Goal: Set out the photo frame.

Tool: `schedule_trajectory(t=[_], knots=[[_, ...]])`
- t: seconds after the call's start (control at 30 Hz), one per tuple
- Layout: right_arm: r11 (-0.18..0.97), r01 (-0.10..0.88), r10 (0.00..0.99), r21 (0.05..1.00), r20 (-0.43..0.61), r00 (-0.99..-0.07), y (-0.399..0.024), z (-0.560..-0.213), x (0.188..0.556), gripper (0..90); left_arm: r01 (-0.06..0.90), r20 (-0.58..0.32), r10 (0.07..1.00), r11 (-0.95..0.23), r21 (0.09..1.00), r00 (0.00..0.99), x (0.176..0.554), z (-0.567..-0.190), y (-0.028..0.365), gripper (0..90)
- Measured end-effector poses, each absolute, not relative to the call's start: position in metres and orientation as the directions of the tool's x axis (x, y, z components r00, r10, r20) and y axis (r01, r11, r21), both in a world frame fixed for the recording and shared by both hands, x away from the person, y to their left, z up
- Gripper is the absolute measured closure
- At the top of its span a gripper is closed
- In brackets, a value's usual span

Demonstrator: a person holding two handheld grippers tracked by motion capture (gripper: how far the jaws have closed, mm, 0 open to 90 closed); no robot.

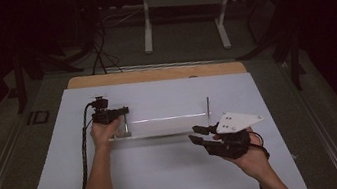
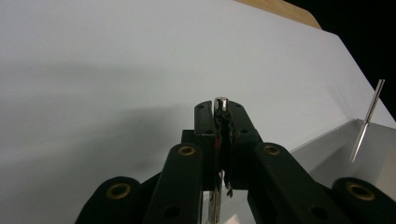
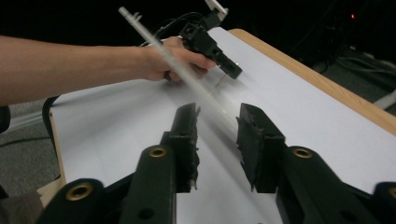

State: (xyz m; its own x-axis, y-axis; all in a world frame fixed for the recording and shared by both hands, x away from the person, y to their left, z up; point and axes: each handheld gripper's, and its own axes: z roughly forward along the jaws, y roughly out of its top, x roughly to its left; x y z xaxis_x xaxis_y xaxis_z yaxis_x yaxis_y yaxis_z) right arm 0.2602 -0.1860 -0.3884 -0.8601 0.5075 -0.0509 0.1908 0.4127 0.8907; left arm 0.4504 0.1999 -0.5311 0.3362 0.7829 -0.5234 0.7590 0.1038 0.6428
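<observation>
Dark lab, trailing floor cables (image 1: 100,54), white-covered table (image 1: 168,175)

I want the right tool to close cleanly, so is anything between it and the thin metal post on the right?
Nothing visible stands in the way. In the right gripper view the post runs up between the right tool's open jaws, with no other thing between them. The left tool grips the other post, well away.

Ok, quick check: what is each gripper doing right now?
Left gripper: shut on the left metal post of the clear stand.
Right gripper: open, jaws on either side of the right post, not pressing it.
</observation>
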Motion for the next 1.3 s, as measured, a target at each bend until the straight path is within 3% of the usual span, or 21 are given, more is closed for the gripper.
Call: schedule_trajectory(t=[0.13, 0.37, 0.77, 1.3], knots=[[0.435, 0.190, 0.505, 0.880, -0.063, -0.861, -0.179, -0.394, 0.258, 78.9, 0.761, -0.529, 0.781, 0.109, 0.639, 0.332, 0.451, -0.532, 0.200, 85.5], [0.450, 0.232, 0.569, 0.862, -0.076, -0.819, -0.169, -0.412, 0.268, 85.7, 0.761, -0.527, 0.781, 0.106, 0.640, 0.334, 0.451, -0.531, 0.200, 85.4], [0.389, 0.272, 0.608, 0.880, -0.023, -0.794, -0.166, -0.415, 0.276, 87.4, 0.763, -0.516, 0.798, 0.115, 0.636, 0.310, 0.451, -0.530, 0.199, 80.0], [0.351, 0.290, 0.609, 0.890, 0.018, -0.793, -0.167, -0.411, 0.279, 87.5, 0.713, -0.486, 0.814, 0.132, 0.688, 0.319, 0.435, -0.531, 0.214, 59.9]])
